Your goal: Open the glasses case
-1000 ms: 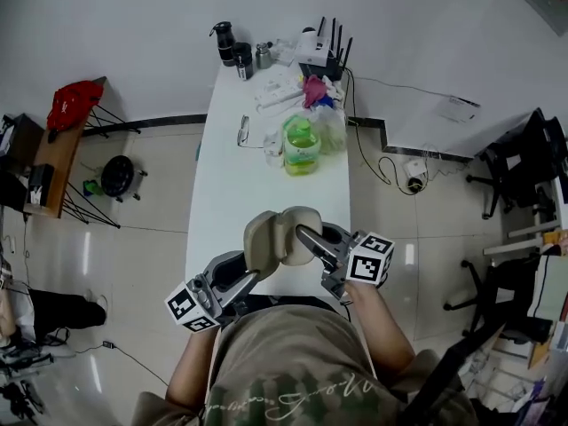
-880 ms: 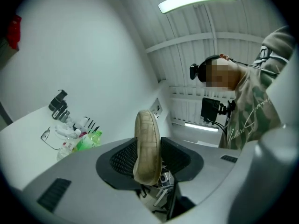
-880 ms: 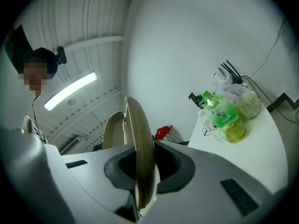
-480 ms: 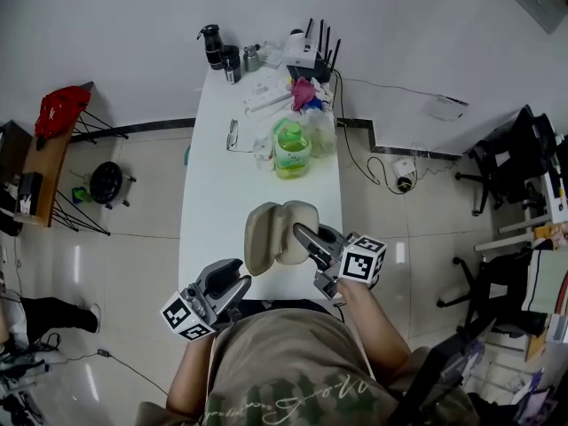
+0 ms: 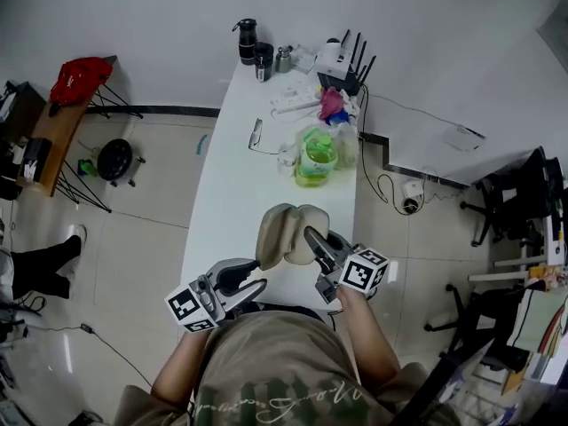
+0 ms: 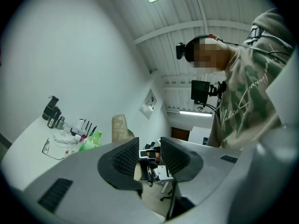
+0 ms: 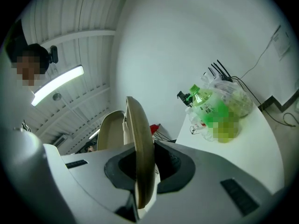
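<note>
White table [image 5: 232, 204]: green bottle [image 5: 317, 153], eyeglasses [image 5: 256, 135], black flask [image 5: 247, 41], router with antennas [image 5: 348, 60] at far end. Red bag [image 5: 80, 81] on side stand, left. Black chair [image 5: 525, 204], right.

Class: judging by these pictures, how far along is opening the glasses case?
Done: the case stands open, its halves spread apart. In hand: the right gripper clamps one half's rim; the left gripper is open and clear of it. Left: probably just setting it on the table.

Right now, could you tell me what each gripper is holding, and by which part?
The right gripper has its jaws shut on the edge of one half of the open glasses case. The left gripper holds nothing; its jaws stand apart.
</note>
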